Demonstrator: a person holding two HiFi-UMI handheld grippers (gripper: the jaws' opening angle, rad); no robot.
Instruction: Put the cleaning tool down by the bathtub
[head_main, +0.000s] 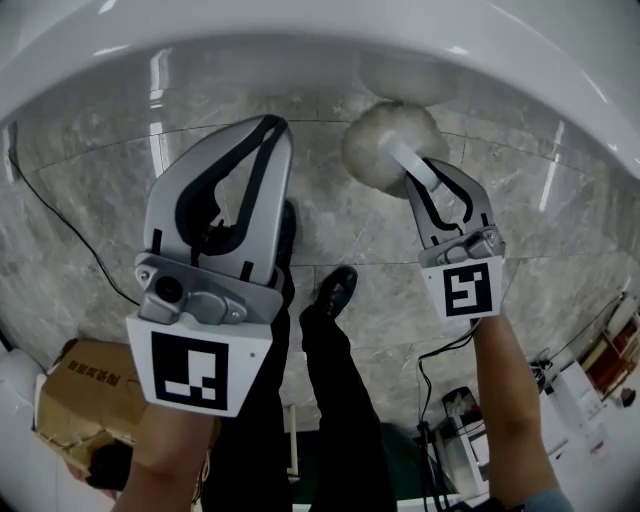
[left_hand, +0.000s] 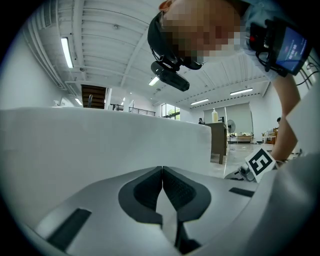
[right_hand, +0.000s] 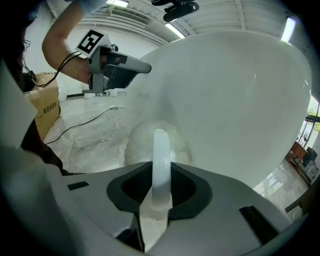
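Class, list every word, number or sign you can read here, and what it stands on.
No text reads clearly.
Brown cardboard box: dark printed characters, too blurred to read.
Cubes on left gripper and right gripper: black-and-white square markers, no words.

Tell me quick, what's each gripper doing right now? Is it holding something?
Left gripper: closed, holding nothing.
Right gripper: closed on the handle of the cleaning tool.

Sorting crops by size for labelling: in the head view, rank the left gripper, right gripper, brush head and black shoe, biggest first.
1. left gripper, though it is nearest the camera, which inflates it
2. right gripper
3. brush head, not far behind
4. shoe
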